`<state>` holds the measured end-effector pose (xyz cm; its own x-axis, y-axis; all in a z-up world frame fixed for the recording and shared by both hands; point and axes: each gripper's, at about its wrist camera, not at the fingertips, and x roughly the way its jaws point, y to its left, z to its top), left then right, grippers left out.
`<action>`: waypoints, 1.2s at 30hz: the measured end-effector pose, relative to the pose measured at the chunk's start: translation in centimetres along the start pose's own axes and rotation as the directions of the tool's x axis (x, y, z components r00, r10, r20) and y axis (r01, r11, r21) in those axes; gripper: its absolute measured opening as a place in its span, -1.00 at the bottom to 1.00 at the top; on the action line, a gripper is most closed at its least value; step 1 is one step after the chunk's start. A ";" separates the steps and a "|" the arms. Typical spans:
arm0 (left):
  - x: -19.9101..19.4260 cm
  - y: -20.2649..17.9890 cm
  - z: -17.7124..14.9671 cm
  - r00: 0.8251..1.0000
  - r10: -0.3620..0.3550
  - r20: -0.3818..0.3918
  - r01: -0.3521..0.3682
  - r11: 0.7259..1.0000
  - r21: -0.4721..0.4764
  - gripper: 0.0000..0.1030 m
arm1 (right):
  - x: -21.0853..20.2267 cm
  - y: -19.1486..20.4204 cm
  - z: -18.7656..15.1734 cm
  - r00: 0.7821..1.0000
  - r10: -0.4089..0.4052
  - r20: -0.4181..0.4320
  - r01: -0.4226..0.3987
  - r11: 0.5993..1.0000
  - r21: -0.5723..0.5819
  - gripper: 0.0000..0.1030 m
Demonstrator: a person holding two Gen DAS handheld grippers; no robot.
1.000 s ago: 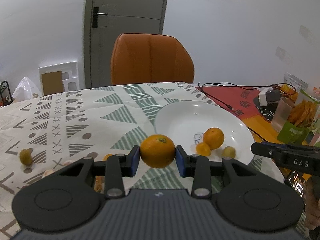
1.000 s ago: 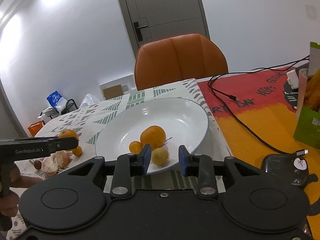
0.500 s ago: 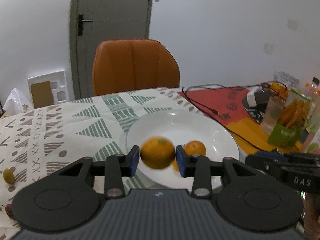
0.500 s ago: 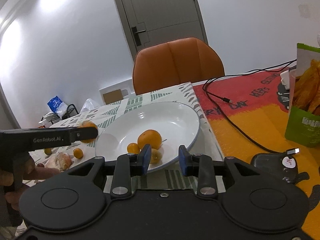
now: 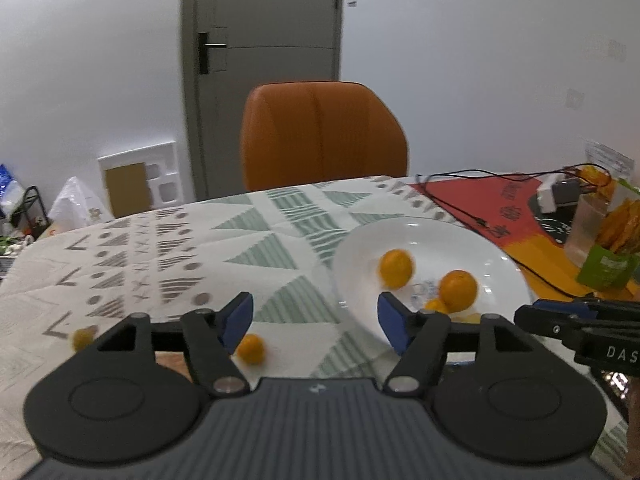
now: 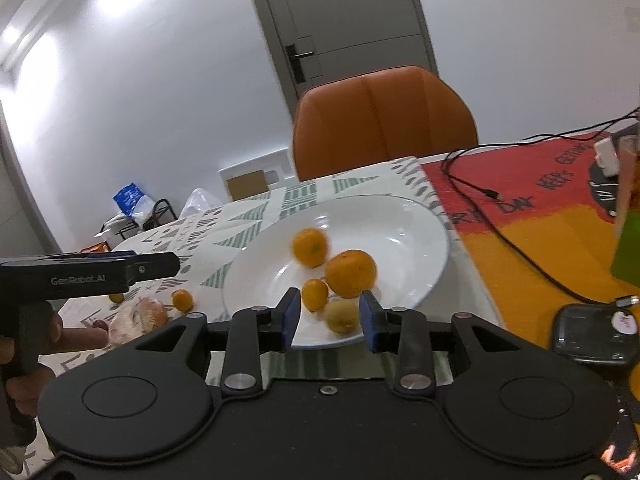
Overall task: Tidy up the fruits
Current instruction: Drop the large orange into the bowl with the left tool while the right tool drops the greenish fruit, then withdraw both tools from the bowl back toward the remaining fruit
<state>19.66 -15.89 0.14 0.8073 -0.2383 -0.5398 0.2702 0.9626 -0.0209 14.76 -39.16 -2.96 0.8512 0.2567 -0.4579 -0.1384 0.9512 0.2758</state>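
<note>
Oranges (image 6: 351,273) sit in the white plate (image 6: 416,216) with a small orange fruit (image 6: 315,294) and a yellowish one (image 6: 341,315). Beside the plate, another small fruit (image 5: 250,349) lies on the desk (image 5: 132,248). The left hand-held gripper (image 5: 316,322) and right hand-held gripper (image 6: 327,320) are both spread wide, holding nothing.
</note>
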 end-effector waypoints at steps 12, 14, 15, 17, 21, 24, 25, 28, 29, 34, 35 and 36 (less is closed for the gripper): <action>-2.1 4.8 -0.9 0.996 0.091 -0.001 -0.091 0.994 -0.056 0.34 | 1.8 3.6 0.2 0.998 0.062 -0.017 -0.063 0.997 -0.041 -0.07; -2.3 5.4 -1.0 0.995 0.104 -0.004 -0.104 0.992 -0.068 0.35 | 2.1 4.2 0.2 0.997 0.072 -0.021 -0.073 0.996 -0.052 0.03; -2.5 5.8 -1.1 0.994 0.112 -0.005 -0.112 0.991 -0.074 0.39 | 2.2 4.6 0.2 0.997 0.078 -0.022 -0.079 0.995 -0.058 0.09; -2.7 6.6 -1.3 0.991 0.131 -0.007 -0.131 0.988 -0.084 0.49 | 2.4 5.3 0.2 0.996 0.088 -0.024 -0.090 0.994 -0.069 0.20; -3.4 8.1 -1.6 0.982 0.188 -0.005 -0.188 0.976 -0.106 0.66 | 2.8 6.6 0.3 0.993 0.117 -0.019 -0.118 0.990 -0.080 0.67; -3.6 9.3 -1.8 0.975 0.221 -0.014 -0.221 0.968 -0.122 0.76 | 3.2 7.6 0.3 0.991 0.135 -0.023 -0.137 0.986 -0.098 0.87; -3.7 9.5 -2.0 0.973 0.230 -0.015 -0.230 0.965 -0.125 0.77 | 3.4 8.0 0.2 0.989 0.146 -0.027 -0.148 0.984 -0.101 0.89; -4.1 10.4 -2.4 0.969 0.246 -0.020 -0.246 0.959 -0.138 0.78 | 3.8 8.8 0.1 0.985 0.168 -0.040 -0.171 0.980 -0.103 0.96; -4.2 10.7 -2.6 0.968 0.250 -0.022 -0.250 0.957 -0.144 0.78 | 4.0 9.1 0.1 0.984 0.172 -0.045 -0.176 0.979 -0.105 0.98; -4.9 12.3 -3.6 0.967 0.250 -0.043 -0.254 0.952 -0.172 0.78 | 4.6 10.5 -0.4 0.979 0.191 -0.068 -0.198 0.973 -0.121 0.99; -5.0 12.6 -3.8 0.968 0.248 -0.043 -0.251 0.951 -0.178 0.78 | 4.8 10.7 -0.5 0.979 0.193 -0.072 -0.201 0.972 -0.124 0.99; -5.2 12.8 -4.0 0.968 0.246 -0.043 -0.249 0.951 -0.182 0.78 | 4.9 10.9 -0.6 0.978 0.195 -0.075 -0.203 0.971 -0.127 0.99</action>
<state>16.86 -1.88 -0.68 0.8256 0.0113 -0.5642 -0.0401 0.9984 -0.0386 17.10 -27.43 -2.65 0.7676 0.4494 -0.4569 -0.3716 0.8930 0.2539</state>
